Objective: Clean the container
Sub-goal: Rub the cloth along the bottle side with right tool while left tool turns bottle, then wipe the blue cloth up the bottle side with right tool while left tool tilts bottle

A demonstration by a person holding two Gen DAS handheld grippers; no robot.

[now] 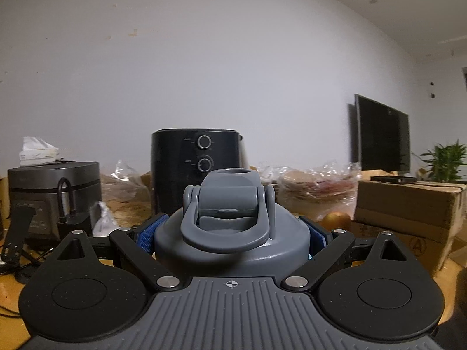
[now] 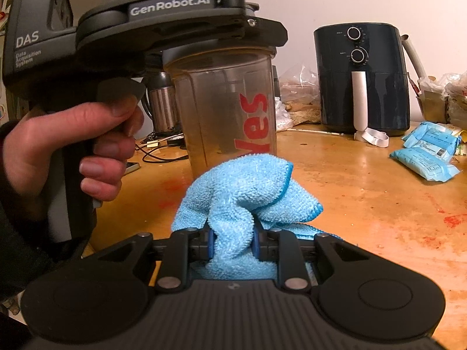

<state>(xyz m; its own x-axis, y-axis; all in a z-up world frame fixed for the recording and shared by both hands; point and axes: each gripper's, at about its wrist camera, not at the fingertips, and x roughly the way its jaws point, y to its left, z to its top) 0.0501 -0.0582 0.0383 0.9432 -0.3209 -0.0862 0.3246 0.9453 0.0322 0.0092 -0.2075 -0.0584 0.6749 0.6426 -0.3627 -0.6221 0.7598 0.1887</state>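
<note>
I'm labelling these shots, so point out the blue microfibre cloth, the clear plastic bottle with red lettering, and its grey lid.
Blue microfibre cloth (image 2: 239, 186): right wrist view, bunched top.
Clear plastic bottle with red lettering (image 2: 216, 110): right wrist view, side wall.
Grey lid (image 1: 230, 243): left wrist view, front shoulder.

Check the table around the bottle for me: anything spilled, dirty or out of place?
Yes. The wooden table carries red-orange smears: left of the blue cloth and along the right edge. The clear bottle, lettered in red, looks brown-filmed. Crumpled plastic bags and blue packets clutter the back.
</note>
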